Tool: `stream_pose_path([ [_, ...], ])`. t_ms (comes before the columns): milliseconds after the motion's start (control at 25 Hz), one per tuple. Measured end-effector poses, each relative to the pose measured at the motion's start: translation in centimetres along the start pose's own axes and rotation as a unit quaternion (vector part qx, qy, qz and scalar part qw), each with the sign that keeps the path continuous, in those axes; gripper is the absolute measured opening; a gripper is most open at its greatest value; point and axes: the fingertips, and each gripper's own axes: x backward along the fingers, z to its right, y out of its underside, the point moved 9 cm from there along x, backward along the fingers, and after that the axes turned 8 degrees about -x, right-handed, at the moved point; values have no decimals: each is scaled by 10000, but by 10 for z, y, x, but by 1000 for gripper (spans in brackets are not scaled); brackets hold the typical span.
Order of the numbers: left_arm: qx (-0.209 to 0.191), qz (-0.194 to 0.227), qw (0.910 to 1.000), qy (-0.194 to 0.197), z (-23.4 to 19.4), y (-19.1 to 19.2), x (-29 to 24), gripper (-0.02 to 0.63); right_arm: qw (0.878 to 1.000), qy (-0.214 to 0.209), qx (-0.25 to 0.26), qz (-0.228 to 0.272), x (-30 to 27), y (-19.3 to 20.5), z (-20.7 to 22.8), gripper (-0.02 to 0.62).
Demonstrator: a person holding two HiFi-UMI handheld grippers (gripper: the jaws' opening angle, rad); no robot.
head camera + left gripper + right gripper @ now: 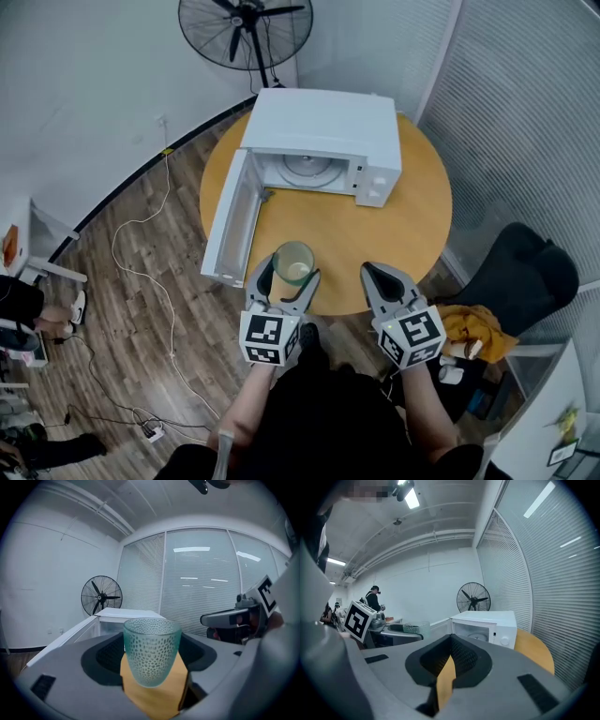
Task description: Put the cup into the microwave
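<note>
Wood flooring surrounds a round wooden table (412, 216), and over its near edge the left claw (290, 270) has its jaws closed against the two sides of a cup (293, 262), which fills the gap between their tips. The cup stands upright, its long axis vertical and its open mouth facing up. It is pale green see-through glass, dimpled all over, wide at the rim and narrowing to a rounded base. Straight ahead of this claw sits a white microwave (323, 127), with its door (230, 225) swung wide open ahead and to the claw's left. Just beside it on the right, the right claw (380, 272) has its jaws brought together with nothing in them.
</note>
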Motion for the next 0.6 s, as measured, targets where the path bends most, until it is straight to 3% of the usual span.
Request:
stream_pose_path([
  [600,78,38,9991,417,-42,19,-32,353,9995,288,-91,-53,-45,3,-12,9],
])
